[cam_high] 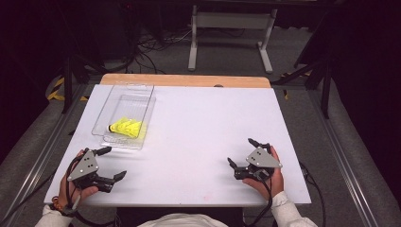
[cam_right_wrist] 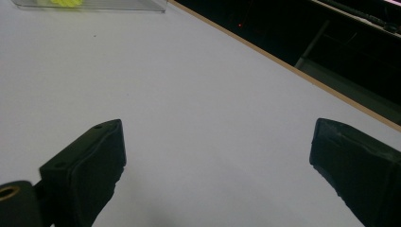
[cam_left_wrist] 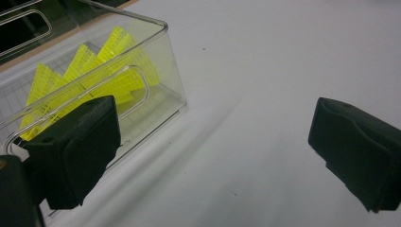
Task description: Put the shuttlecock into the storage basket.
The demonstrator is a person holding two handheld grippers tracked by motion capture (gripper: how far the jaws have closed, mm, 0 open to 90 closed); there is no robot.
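Yellow mesh shuttlecocks (cam_high: 126, 127) lie inside the clear plastic bin (cam_high: 108, 106), just ahead of the left gripper (cam_high: 114, 163), whose jaws are spread wide and empty. Well apart, the right gripper (cam_high: 241, 152) hovers equally agape over the white tabletop (cam_high: 203, 123).

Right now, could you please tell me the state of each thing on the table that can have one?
Left gripper: open, empty, beside the bin.
Right gripper: open, empty, over bare table.
Clear plastic bin: upright, lidless, on the table.
Yellow shuttlecocks: lying on their sides inside the bin, at its near end.
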